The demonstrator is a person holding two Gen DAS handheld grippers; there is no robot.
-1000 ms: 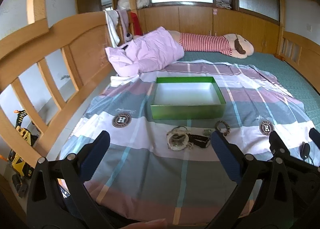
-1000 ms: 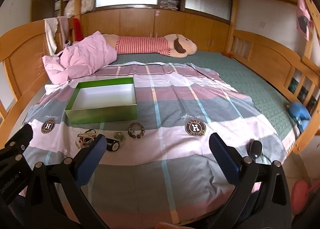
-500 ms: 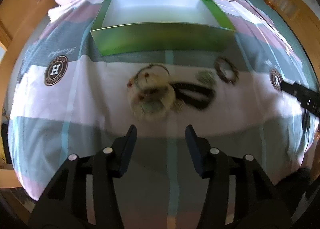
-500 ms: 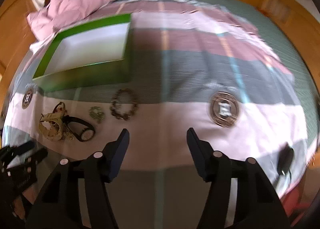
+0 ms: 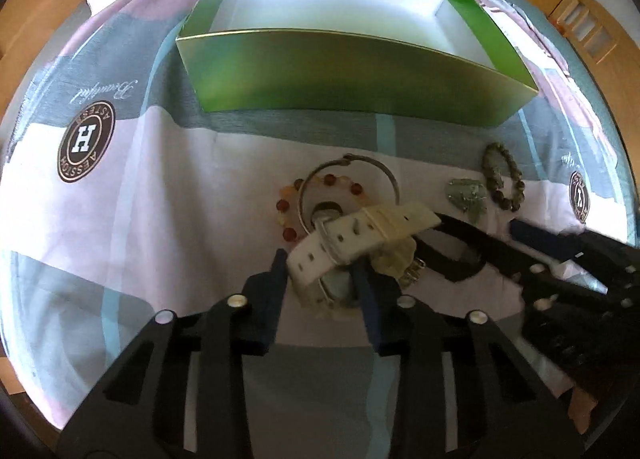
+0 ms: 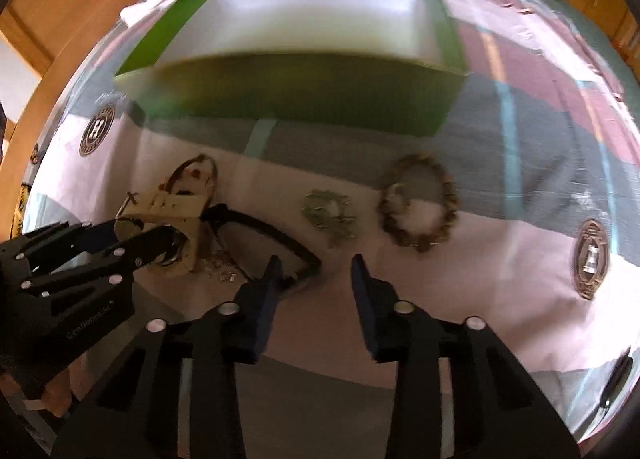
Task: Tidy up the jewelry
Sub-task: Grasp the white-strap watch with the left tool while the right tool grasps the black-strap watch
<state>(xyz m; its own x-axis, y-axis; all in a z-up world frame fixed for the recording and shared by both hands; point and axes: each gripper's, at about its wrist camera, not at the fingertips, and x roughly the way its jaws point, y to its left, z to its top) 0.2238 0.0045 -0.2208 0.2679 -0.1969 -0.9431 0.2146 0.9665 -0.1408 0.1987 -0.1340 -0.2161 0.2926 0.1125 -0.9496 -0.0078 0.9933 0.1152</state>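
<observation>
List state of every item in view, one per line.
green box: open, empty
white watch: strap buckled, between left gripper fingers
black watch: flat on sheet, at right gripper tips
silver bangle: under white watch
dark bead bracelet: loose on sheet
both grippers: open

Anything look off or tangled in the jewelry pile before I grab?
Yes. The white watch lies heaped on the silver bangle and amber bead bracelet, with the black watch strap touching it, so lifting one may drag others. The green box holds nothing; the dark bead bracelet and green brooch lie apart.
</observation>
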